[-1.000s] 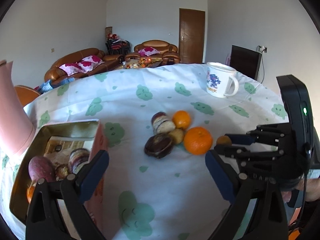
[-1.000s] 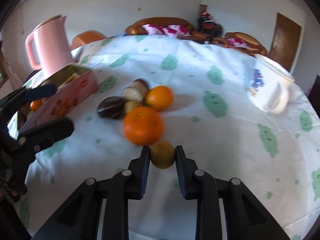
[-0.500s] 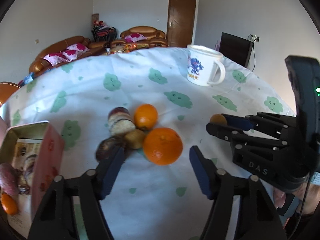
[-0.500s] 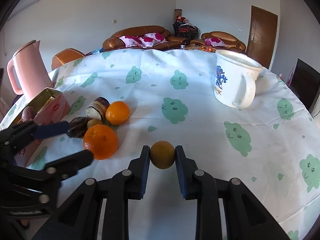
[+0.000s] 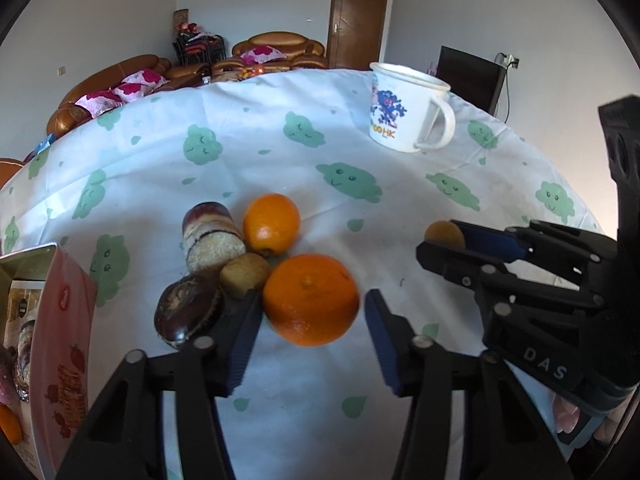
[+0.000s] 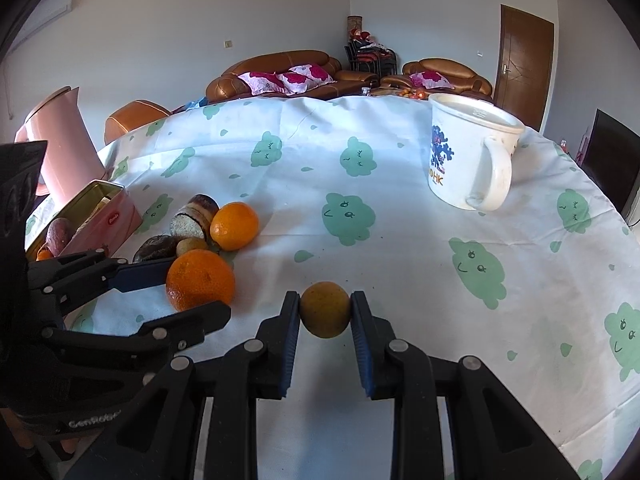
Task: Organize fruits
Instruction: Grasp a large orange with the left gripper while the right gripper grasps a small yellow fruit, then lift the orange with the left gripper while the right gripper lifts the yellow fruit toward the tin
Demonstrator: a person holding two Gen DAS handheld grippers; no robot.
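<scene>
Since the earlier frame the left gripper (image 5: 310, 332) has come forward to the fruit pile, and its open blue pads now stand on both sides of the large orange (image 5: 311, 299) without touching it yet, as far as I can see. Also the right gripper (image 6: 325, 312) has lifted away from the pile and turned toward the white mug (image 6: 472, 156); its jaws are closed firmly on a small yellow-brown fruit (image 6: 325, 309), which hangs above the cloud-print tablecloth (image 6: 400, 208). Behind the large orange lie a smaller orange (image 5: 272, 223), a brownish kiwi-like fruit (image 5: 245, 274), a cut striped piece (image 5: 212, 236) and a dark round piece (image 5: 188, 312), all touching each other in one group. At the left edge stands the pink tin box (image 5: 60, 340), open, with some fruits already inside. I judge that the step in hand is a double one: the right hand carries its small fruit to a container, and the left hand prepares to grasp the large orange. Next, the left jaws should close gently around the orange's widest part, because it is round and can roll against the neighbours. Then it must be lifted straight up before it goes toward the tin.
</scene>
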